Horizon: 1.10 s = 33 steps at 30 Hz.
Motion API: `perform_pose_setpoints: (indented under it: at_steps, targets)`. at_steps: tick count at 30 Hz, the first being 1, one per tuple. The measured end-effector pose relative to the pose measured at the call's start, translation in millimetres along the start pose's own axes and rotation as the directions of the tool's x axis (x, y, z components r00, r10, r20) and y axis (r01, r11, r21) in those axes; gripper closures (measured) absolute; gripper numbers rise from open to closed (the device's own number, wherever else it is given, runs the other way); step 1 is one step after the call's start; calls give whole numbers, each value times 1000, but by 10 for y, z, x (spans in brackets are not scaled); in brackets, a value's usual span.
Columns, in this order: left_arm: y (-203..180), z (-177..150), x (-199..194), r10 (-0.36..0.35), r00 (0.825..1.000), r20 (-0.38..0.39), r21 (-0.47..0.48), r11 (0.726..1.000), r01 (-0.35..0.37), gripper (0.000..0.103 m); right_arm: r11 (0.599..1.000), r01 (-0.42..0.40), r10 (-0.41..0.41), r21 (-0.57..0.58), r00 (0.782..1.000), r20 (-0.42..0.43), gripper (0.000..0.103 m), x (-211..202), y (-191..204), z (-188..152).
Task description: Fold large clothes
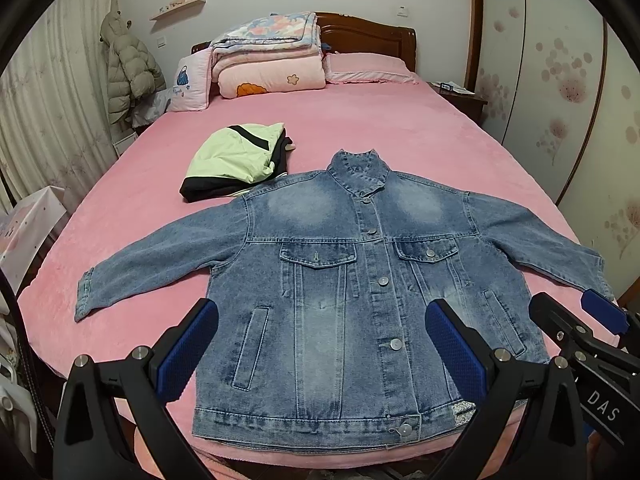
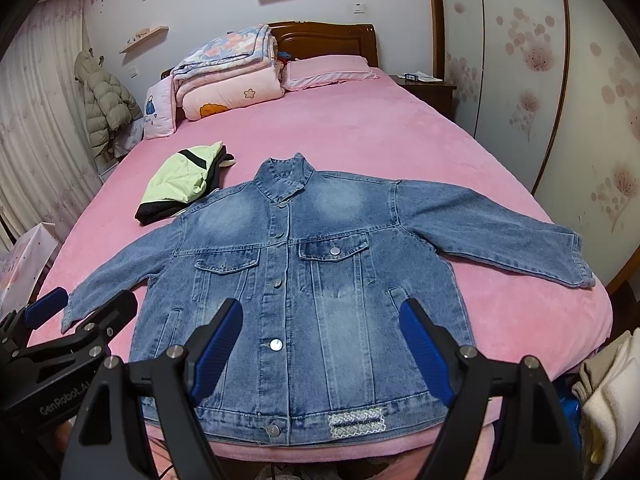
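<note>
A blue denim jacket (image 1: pixel 340 280) lies flat, front up and buttoned, on the pink bed (image 1: pixel 400 128), sleeves spread to both sides. It also shows in the right wrist view (image 2: pixel 312 292). My left gripper (image 1: pixel 320 344) is open and empty, held above the jacket's lower hem. My right gripper (image 2: pixel 320 344) is open and empty, also above the hem. The right gripper shows at the right edge of the left wrist view (image 1: pixel 580 312); the left gripper shows at the left edge of the right wrist view (image 2: pixel 84 304).
A folded green and black garment (image 1: pixel 236 160) lies just beyond the jacket's left shoulder. Folded quilts (image 1: pixel 272 56) and pillows (image 1: pixel 368 68) sit at the headboard. A nightstand (image 1: pixel 460 96) and wardrobe doors (image 1: pixel 560 80) stand at right, curtains (image 1: pixel 48 112) at left.
</note>
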<state>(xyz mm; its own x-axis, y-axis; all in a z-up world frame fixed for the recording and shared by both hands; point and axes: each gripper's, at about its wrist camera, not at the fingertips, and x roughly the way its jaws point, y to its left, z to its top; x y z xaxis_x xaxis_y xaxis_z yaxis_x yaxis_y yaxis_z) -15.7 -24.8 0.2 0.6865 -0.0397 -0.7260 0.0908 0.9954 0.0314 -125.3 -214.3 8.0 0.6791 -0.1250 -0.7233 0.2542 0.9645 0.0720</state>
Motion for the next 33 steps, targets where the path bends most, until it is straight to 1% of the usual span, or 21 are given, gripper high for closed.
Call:
perform_pose_setpoints:
  at_steps: [6, 13, 15, 18, 20, 27, 33]
  targets:
    - [-10, 2, -5, 1, 1000, -2, -3, 1000, -1, 0, 1000, -8, 8, 14, 1000, 10, 22, -23, -76, -17]
    - [-79, 90, -45, 0, 1000, 6, -26, 1000, 1, 0, 1000, -7, 6, 11, 999, 48, 22, -94, -187, 15]
    - [-120, 134, -72, 2, 1000, 21, -29, 1000, -2, 0, 1000, -8, 8, 11, 998, 65, 22, -123, -248, 40]
    - [-207, 200, -156, 13, 997, 72, -12, 1000, -12, 0, 1000, -9, 7, 22, 995, 103, 22, -192, -362, 89]
    - [-293, 260, -212, -3, 995, 102, 8, 1000, 2, 0, 1000, -8, 4, 28, 992, 127, 22, -239, -430, 131]
    - [-676, 547, -349, -72, 987, 144, 38, 997, 67, 0, 999, 6, -15, 40, 972, 233, 22, -495, -762, 343]
    - [-1074, 827, -416, -126, 975, 181, 70, 991, 115, 0, 997, 34, -50, 63, 959, 278, 22, -642, -1103, 528]
